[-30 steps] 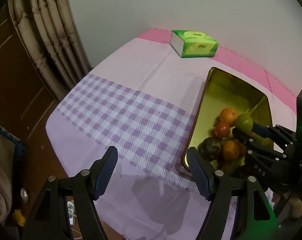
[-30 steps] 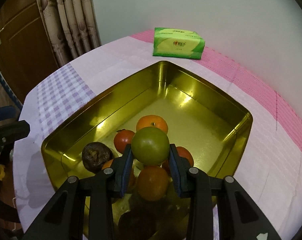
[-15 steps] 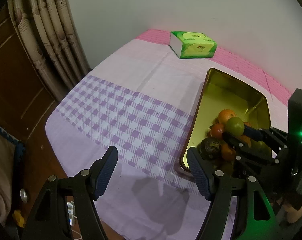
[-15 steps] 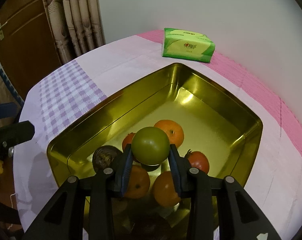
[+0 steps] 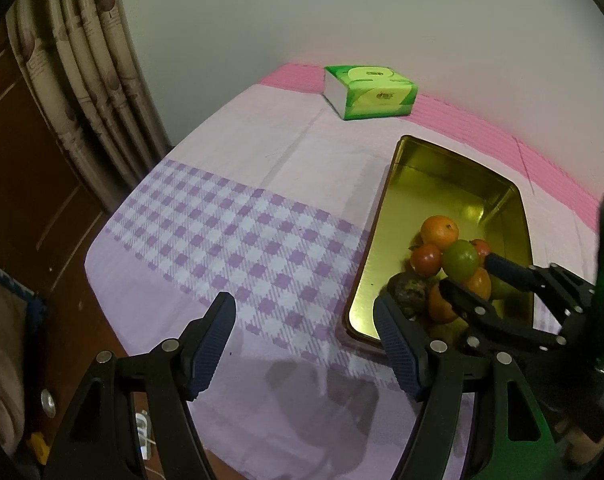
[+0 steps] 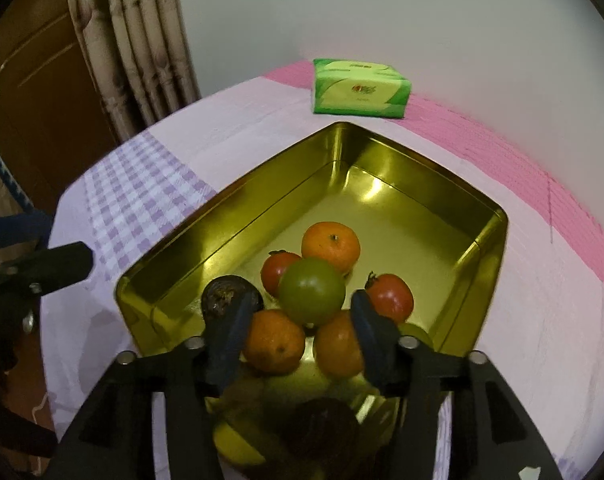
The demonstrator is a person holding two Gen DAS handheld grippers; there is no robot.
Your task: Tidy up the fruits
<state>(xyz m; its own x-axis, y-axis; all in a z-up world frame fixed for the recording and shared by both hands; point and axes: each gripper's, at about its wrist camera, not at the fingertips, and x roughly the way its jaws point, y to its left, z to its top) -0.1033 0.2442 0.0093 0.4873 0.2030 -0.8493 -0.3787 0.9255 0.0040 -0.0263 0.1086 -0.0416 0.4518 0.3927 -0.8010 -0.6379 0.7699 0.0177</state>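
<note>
Checked lilac cloth (image 5: 238, 232) on the table lies bare under the left claw (image 5: 304, 346), which hangs wide and empty. Further right, the round green fruit (image 6: 312, 291) sits atop the pile in the shiny gold metal tray (image 6: 238, 224), resting on two oranges, while the right claw (image 6: 300, 330) is opening, its pads apparently off the fruit's sides. My advice: finish spreading before lifting straight away, since a brushed pad could roll it off its perch.
</note>
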